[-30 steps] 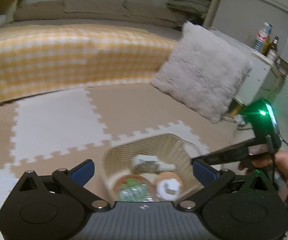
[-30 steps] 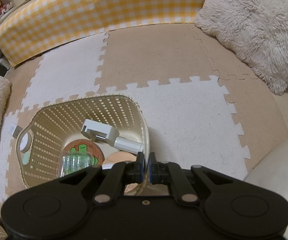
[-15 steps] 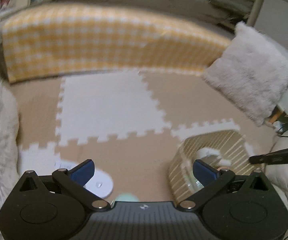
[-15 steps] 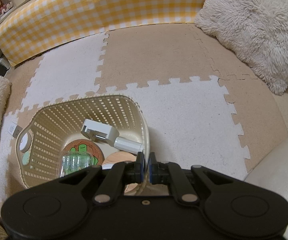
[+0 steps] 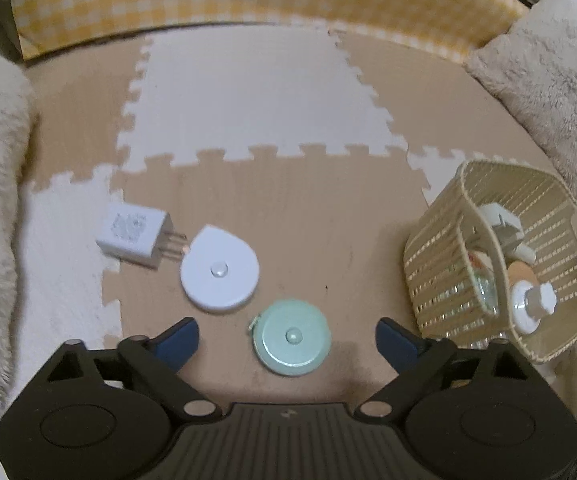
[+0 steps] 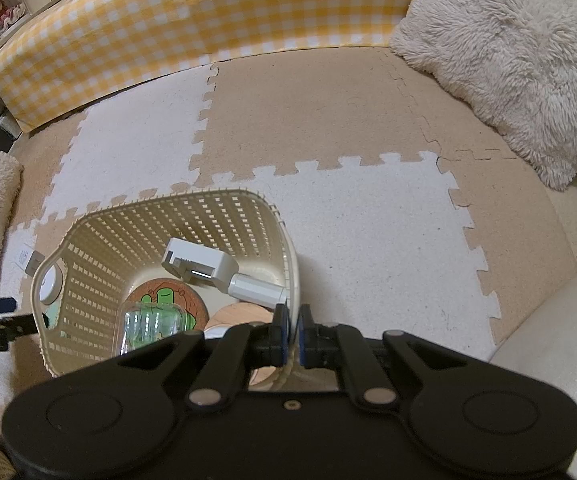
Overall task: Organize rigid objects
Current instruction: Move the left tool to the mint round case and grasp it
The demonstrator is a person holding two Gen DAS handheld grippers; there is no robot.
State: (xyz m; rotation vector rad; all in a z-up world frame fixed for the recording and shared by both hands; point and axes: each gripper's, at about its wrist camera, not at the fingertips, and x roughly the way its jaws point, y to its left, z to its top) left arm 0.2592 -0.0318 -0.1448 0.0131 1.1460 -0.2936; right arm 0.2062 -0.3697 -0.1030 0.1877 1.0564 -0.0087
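**Spotter:** On the foam floor mat [image 5: 272,216] in front of you, your left gripper [image 5: 287,338] hangs with its jaws spread wide and nothing in them. A mint-green round tape measure [image 5: 292,337] lies flat on the tan tile between the two blue fingertips [image 5: 178,340], touching neither.

**Operator:** What else is loose on the floor?

**Spotter:** A white teardrop-shaped tape measure [image 5: 219,269] sits just beyond the green one, a little to your left. A white plug adapter [image 5: 132,235] lies on its side just left of that, its prongs pointing at the white case and almost touching it.

**Operator:** And the basket?

**Spotter:** Your cream slotted basket [image 6: 88,300] is off to the right of the left gripper. Your right gripper [image 6: 293,330] has its jaws closed on the near rim, one pad inside the wall and one outside. From the left camera the basket [image 5: 440,264] looks tipped, with its opening turned towards you.

**Operator:** What's inside it?

**Spotter:** A white clamp-shaped device with a grey barrel [image 6: 216,270] leans across the middle. Under it lies a round cork coaster with a green cartoon figure [image 6: 166,298], partly covered by a clear ribbed plastic piece [image 6: 152,326]. A white knob-like piece [image 5: 532,304] shows near the rim in the left view.

**Operator:** Around the mat?

**Spotter:** A yellow checked bed [image 6: 192,16] runs along the far side, and a shaggy white cushion [image 6: 508,56] lies to your right.
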